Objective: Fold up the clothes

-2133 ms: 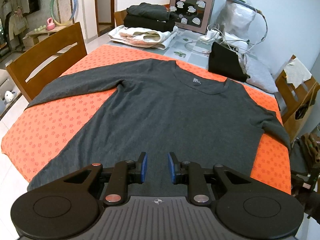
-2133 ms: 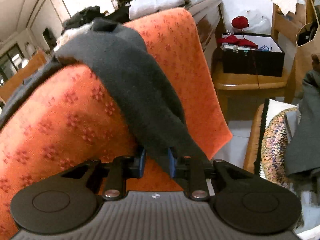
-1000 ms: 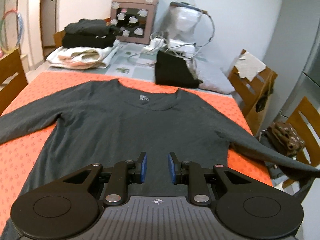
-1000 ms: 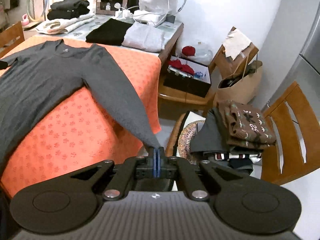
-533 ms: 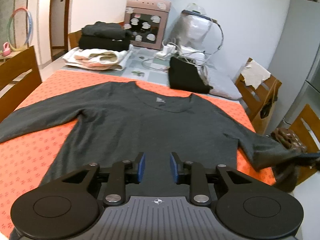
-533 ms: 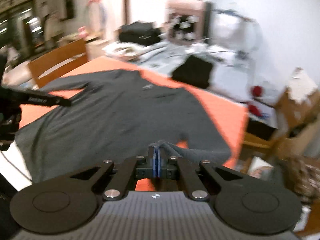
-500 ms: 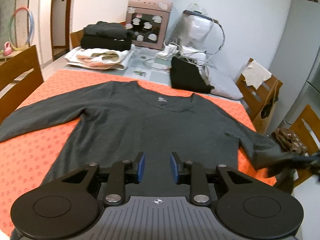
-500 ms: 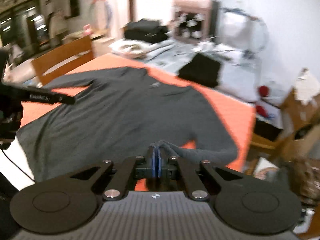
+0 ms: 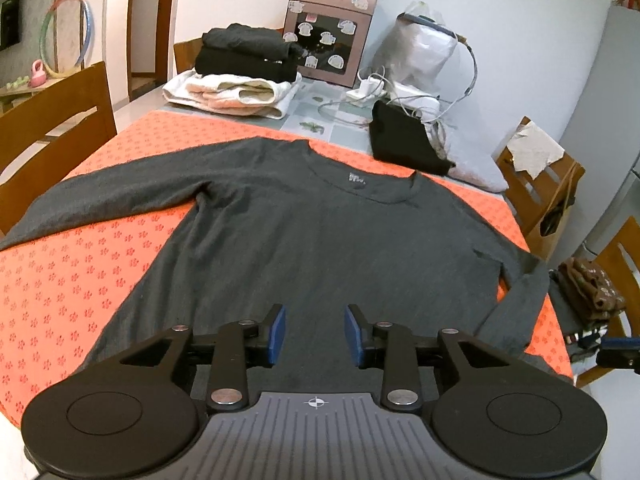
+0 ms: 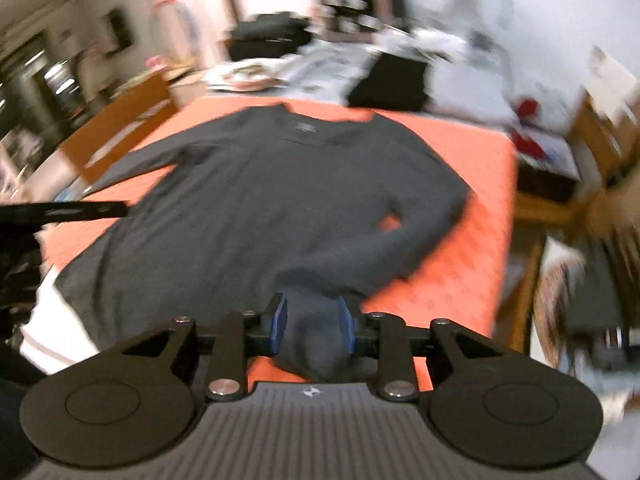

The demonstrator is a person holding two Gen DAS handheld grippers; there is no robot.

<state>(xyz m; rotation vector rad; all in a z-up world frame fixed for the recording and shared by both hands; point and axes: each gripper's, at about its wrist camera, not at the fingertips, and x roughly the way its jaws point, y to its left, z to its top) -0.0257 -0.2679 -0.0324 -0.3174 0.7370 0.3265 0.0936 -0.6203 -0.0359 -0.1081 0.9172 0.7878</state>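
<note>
A dark grey long-sleeved shirt [image 9: 320, 232] lies flat, front up, on an orange patterned tablecloth [image 9: 60, 272]. Its left sleeve [image 9: 100, 200] stretches out to the left. Its right sleeve [image 9: 520, 304] is folded back along the shirt's right side, cuff near the hem. My left gripper [image 9: 315, 334] is open and empty above the hem. My right gripper [image 10: 312, 324] is open, with the sleeve cuff [image 10: 312, 340] lying loose between its fingers; the shirt [image 10: 280, 200] fills that blurred view.
Folded clothes [image 9: 244, 72] are stacked at the table's far end by a pink oven [image 9: 330, 48], a black garment [image 9: 404, 144] and cables. Wooden chairs stand at the left [image 9: 52, 120] and right [image 9: 536, 192]. More clothes [image 9: 588, 288] lie on a chair at the right.
My right gripper has carried the right sleeve onto the table beside the shirt's body and opened, letting the cuff go. My left gripper stays open over the hem.
</note>
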